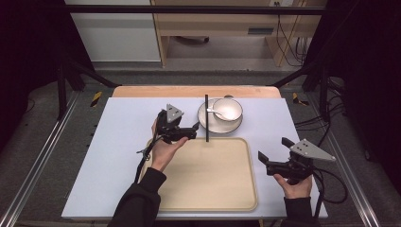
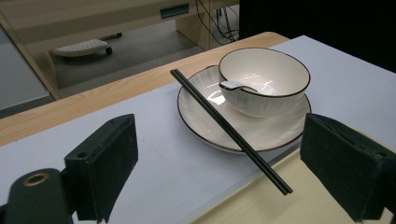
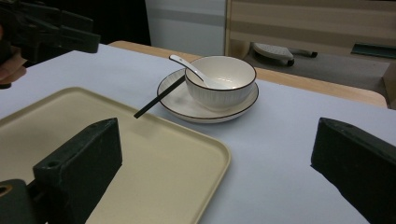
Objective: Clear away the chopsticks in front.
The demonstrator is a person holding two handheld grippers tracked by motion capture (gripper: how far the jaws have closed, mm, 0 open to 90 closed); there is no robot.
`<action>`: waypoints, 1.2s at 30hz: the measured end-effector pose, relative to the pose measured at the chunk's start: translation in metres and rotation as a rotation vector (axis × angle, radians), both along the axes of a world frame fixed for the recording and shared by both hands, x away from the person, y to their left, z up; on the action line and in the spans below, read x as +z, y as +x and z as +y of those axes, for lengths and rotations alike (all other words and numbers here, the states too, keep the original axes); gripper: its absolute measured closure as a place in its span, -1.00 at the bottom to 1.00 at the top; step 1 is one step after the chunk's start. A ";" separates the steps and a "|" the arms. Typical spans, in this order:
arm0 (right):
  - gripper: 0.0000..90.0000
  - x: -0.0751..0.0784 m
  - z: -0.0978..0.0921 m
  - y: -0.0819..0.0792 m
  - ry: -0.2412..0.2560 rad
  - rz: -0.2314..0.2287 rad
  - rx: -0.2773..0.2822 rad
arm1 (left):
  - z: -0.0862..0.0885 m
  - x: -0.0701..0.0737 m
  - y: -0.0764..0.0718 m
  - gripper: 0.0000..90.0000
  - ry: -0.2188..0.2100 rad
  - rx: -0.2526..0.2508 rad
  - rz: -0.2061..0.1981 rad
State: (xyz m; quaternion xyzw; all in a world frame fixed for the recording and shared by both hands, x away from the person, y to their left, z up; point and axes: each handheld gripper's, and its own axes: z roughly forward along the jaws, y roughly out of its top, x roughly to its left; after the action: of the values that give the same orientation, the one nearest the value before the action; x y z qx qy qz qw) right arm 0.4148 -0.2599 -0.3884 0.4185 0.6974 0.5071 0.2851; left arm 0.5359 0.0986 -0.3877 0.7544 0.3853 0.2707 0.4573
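Note:
A white bowl with a dark rim sits on a matching plate at the back middle of the table, and a white spoon rests in it. Black chopsticks lie across the plate's left edge, their near tip over the rim of the beige tray. My left gripper is open just left of the chopsticks, above the tray's far left corner; its jaws frame the chopsticks and bowl. My right gripper is open off the tray's right side, facing the bowl.
A pale mat covers the table, with a wooden strip along its far edge. Beyond stand a wooden desk and hanging cables. Dark frame posts flank the far corners. Cables trail from the right gripper.

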 end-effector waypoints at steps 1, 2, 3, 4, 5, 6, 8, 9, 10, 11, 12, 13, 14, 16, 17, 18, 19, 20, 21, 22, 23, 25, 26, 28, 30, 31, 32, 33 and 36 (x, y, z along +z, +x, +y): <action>-0.96 0.000 0.000 0.000 0.000 0.000 0.000 | -0.004 -0.001 0.003 -0.76 0.004 -0.004 0.002; -0.96 0.000 0.000 0.000 0.000 -0.002 0.000 | -0.006 -0.002 0.005 -0.75 0.006 -0.006 0.005; -0.96 0.000 0.000 0.000 0.001 -0.002 0.001 | -0.009 -0.003 0.008 -0.75 0.006 -0.006 0.008; -0.96 0.000 -0.001 0.000 0.002 -0.002 0.001 | -0.012 -0.004 0.011 -0.75 0.006 -0.009 0.011; -0.96 0.000 -0.001 0.000 0.001 -0.003 0.003 | -0.015 -0.004 0.013 -0.75 0.003 -0.013 0.013; -0.96 0.000 -0.001 0.000 0.006 -0.002 0.003 | -0.017 -0.005 0.016 -0.75 0.007 -0.017 0.018; -0.96 0.000 -0.001 0.000 0.002 -0.001 0.002 | -0.023 -0.008 0.020 -0.75 0.009 -0.020 0.023; -0.96 0.000 -0.001 0.000 0.001 -0.003 0.003 | -0.025 -0.010 0.022 -0.75 0.010 -0.022 0.025; -0.96 0.000 -0.001 0.000 0.003 -0.003 0.002 | -0.027 -0.012 0.024 -0.74 0.001 -0.022 0.024; -0.96 0.000 -0.001 0.000 0.006 -0.002 0.003 | -0.029 -0.014 0.026 -0.72 -0.002 -0.022 0.030; -0.96 0.000 -0.001 0.000 0.006 -0.001 0.003 | -0.030 -0.016 0.028 -0.71 -0.001 -0.021 0.034; -0.96 0.000 -0.001 0.001 0.005 0.000 0.004 | -0.032 -0.019 0.030 -0.72 0.009 -0.022 0.042; -0.96 0.000 -0.001 0.000 0.003 0.000 0.004 | -0.033 -0.021 0.031 -0.72 0.016 -0.024 0.044; -0.96 0.000 -0.001 0.000 0.003 0.000 0.004 | -0.034 -0.023 0.032 -0.71 0.023 -0.022 0.046; -0.96 0.000 -0.001 0.000 0.010 0.001 0.005 | -0.035 -0.025 0.033 -0.71 0.026 -0.023 0.051; -0.96 0.000 -0.001 0.000 0.010 0.001 0.005 | -0.036 -0.027 0.035 -0.71 0.029 -0.023 0.058; -0.96 0.000 0.000 0.001 0.008 0.004 0.005 | -0.037 -0.032 0.038 -0.70 0.050 -0.017 0.059; -0.96 -0.001 0.000 0.001 0.004 0.002 0.006 | -0.037 -0.034 0.040 -0.70 0.062 -0.014 0.063; -0.96 -0.001 0.000 0.001 0.005 0.005 0.007 | -0.037 -0.034 0.040 -0.69 0.062 -0.014 0.063; -0.96 -0.001 0.001 0.001 0.006 0.006 0.007 | -0.038 -0.037 0.044 -0.68 0.060 -0.003 0.073; -0.96 -0.001 0.001 0.001 0.006 0.006 0.007 | -0.038 -0.037 0.044 -0.68 0.060 -0.003 0.073; -0.96 -0.001 0.000 0.001 0.007 0.009 0.006 | -0.040 -0.038 0.048 -0.67 0.077 0.001 0.072; -0.96 -0.001 0.000 0.001 0.009 0.008 0.005 | -0.041 -0.038 0.050 -0.66 0.074 0.003 0.069; -0.96 -0.001 0.000 0.001 0.007 0.005 0.009 | -0.042 -0.039 0.052 -0.66 0.075 0.009 0.067; -0.96 0.000 -0.001 0.001 0.007 0.004 0.006 | -0.043 -0.041 0.056 -0.62 0.082 0.016 0.079; -0.96 0.000 -0.001 0.000 0.008 0.004 0.007 | -0.043 -0.042 0.058 -0.61 0.086 0.017 0.085; -0.96 0.000 -0.001 0.000 0.008 0.002 0.009 | -0.043 -0.044 0.059 -0.60 0.086 0.020 0.086; -0.96 0.000 -0.002 0.000 0.010 0.002 0.010 | -0.043 -0.045 0.060 -0.58 0.090 0.021 0.089; -0.96 0.000 -0.002 0.001 0.013 0.007 0.006 | -0.044 -0.048 0.065 -0.49 0.100 0.030 0.095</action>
State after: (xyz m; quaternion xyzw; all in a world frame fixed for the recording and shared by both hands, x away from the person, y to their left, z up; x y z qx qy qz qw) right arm 0.4159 -0.2621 -0.3889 0.4199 0.6964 0.5110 0.2785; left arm 0.6005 0.0550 -0.4352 0.7824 0.4040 0.2603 0.3961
